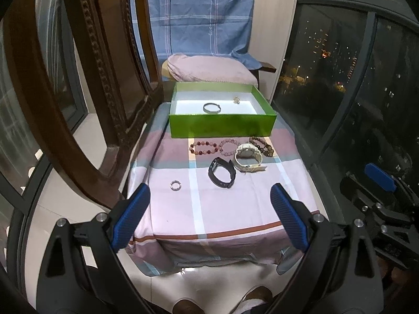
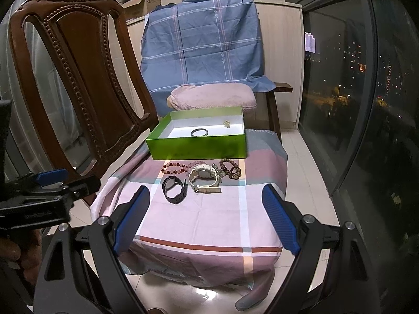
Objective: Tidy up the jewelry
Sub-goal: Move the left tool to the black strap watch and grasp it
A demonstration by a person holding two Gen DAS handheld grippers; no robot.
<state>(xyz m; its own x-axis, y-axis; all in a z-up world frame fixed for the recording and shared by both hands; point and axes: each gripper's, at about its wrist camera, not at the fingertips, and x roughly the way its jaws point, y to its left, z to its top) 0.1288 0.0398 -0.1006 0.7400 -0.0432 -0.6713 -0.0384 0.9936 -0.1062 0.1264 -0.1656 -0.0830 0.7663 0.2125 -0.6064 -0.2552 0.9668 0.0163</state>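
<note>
A green box (image 1: 222, 128) (image 2: 196, 147) with a white inside stands at the far end of the cloth-covered table. A dark bangle (image 1: 211, 108) (image 2: 199, 132) and a small gold piece (image 1: 236, 99) (image 2: 226, 124) lie in it. In front of it lie a red bead bracelet (image 1: 204, 147) (image 2: 172, 167), a pink bead bracelet (image 1: 227, 147), a brown bead bracelet (image 1: 262, 145) (image 2: 230, 168), a cream watch (image 1: 247, 157) (image 2: 204, 179), a black watch (image 1: 222, 172) (image 2: 174, 187) and a small ring (image 1: 175, 185). My left gripper (image 1: 210, 196) and right gripper (image 2: 207, 196) are open and empty, near the table's front edge.
A carved wooden chair (image 1: 86, 83) (image 2: 78, 86) stands close on the left. An armchair with a blue cloth (image 1: 204, 18) (image 2: 204, 41) and pink cushion (image 1: 209, 69) is behind the table. Dark windows (image 1: 340, 78) run along the right. The table (image 1: 222, 209) has a checked cloth.
</note>
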